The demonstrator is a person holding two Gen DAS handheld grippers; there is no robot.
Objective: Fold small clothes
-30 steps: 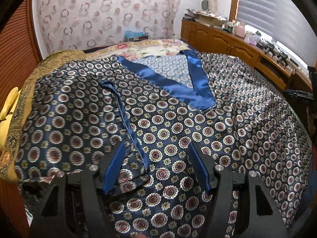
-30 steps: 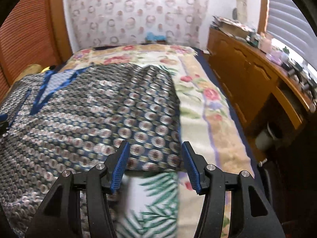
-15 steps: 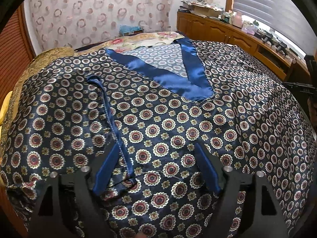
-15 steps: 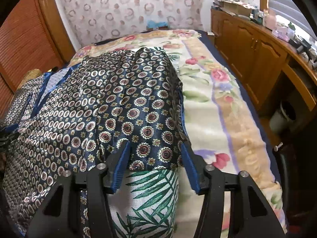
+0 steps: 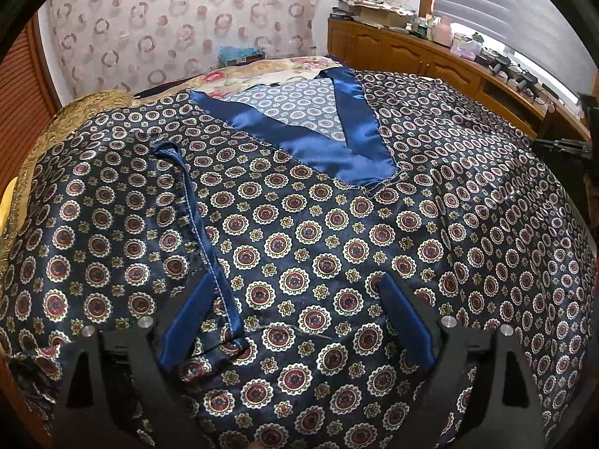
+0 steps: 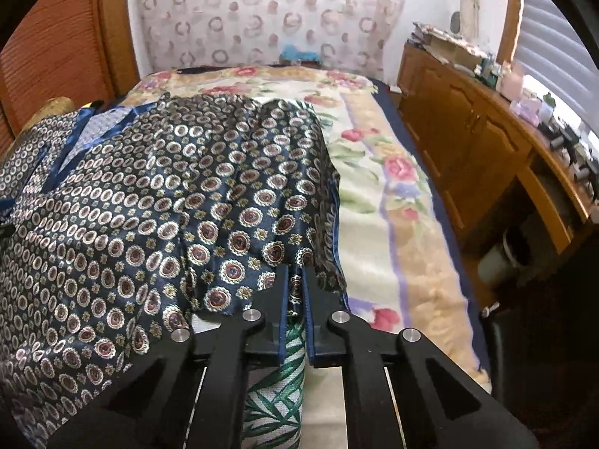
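Right gripper [image 6: 295, 292] clamped on satin garment [image 6: 157, 224] hem near bed [image 6: 378, 202] right edge; left gripper [image 5: 295, 321] spreading wide, empty, over it. Likely slippery, limp: best pinched at hems.

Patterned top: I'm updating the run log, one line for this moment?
step: grasp hem | right gripper: shut on patterned top | left gripper: opening, nothing pinched

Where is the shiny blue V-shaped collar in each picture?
Left wrist view: the shiny blue collar sits at upper centre, its V pointing down toward the camera.
Right wrist view: the same collar shows at the far left, seen edge-on and partly cut off.
Shared landmark: the wall curtain with ring patterns hangs behind the bed in both.
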